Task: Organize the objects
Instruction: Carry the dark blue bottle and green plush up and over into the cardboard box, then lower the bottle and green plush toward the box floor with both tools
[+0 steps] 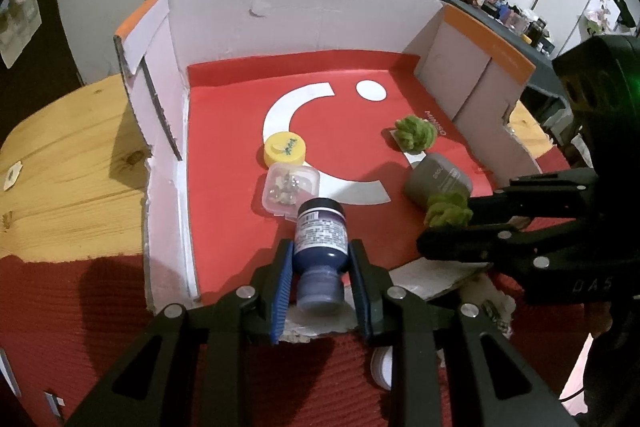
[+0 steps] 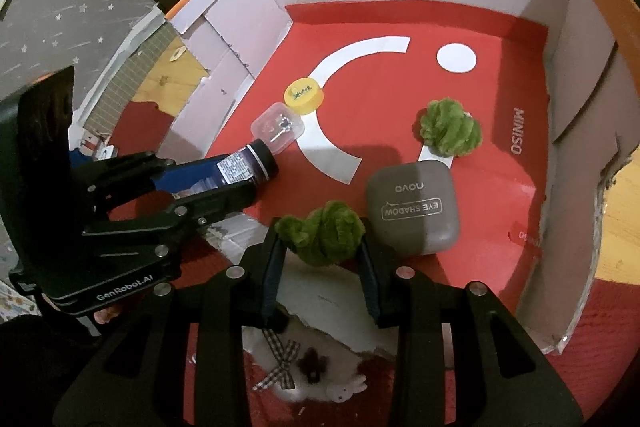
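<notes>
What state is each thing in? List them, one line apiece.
left gripper: shut on the blue bottle
blue bottle: capped, tipped forward
right gripper: shut on a green pom-pom
second green pom-pom: lying free
eyeshadow case: closed
clear box: closed
cardboard box: open
</notes>
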`<state>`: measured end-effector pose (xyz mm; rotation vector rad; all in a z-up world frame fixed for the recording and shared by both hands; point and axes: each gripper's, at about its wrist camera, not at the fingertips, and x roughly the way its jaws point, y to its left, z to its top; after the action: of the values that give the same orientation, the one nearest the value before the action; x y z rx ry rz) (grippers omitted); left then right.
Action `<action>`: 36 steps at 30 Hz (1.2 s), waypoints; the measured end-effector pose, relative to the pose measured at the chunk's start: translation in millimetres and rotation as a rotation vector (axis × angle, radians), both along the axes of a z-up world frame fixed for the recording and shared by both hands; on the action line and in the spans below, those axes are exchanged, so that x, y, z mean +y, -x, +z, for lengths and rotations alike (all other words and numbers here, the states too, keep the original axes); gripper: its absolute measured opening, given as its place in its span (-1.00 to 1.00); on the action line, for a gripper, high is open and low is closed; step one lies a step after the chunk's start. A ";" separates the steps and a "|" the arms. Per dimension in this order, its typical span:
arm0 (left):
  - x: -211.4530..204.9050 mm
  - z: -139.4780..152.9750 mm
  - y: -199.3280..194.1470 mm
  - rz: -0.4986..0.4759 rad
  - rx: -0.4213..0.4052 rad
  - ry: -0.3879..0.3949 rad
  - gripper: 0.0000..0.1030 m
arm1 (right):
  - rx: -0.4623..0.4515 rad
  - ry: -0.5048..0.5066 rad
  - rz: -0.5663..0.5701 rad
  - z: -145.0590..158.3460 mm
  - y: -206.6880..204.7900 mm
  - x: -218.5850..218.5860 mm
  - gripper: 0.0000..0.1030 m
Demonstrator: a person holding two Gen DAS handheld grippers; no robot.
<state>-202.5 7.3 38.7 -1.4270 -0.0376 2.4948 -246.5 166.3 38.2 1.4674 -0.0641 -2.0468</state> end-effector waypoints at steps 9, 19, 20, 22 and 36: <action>1.7 3.6 1.3 -0.004 -0.001 -0.009 -0.44 | -0.015 0.033 -0.030 3.8 4.7 8.5 -0.37; -6.8 -3.0 16.0 0.044 -0.010 -0.012 -0.44 | 0.132 -0.138 -0.091 5.2 6.6 2.9 -0.37; -7.7 -3.7 16.9 0.051 -0.007 -0.010 -0.44 | 0.149 -0.153 -0.108 6.1 7.9 6.0 -0.37; -7.4 -4.9 17.7 0.054 0.001 -0.009 -0.44 | 0.152 -0.158 -0.128 3.8 10.3 10.8 -0.37; -3.0 -9.3 19.6 0.061 0.031 0.015 -0.44 | 0.281 -0.210 -0.173 -9.9 -0.4 6.3 -0.37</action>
<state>-222.0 4.3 29.4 -1.4136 -0.0568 2.5704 -246.1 172.6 28.3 1.3170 0.1465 -2.4448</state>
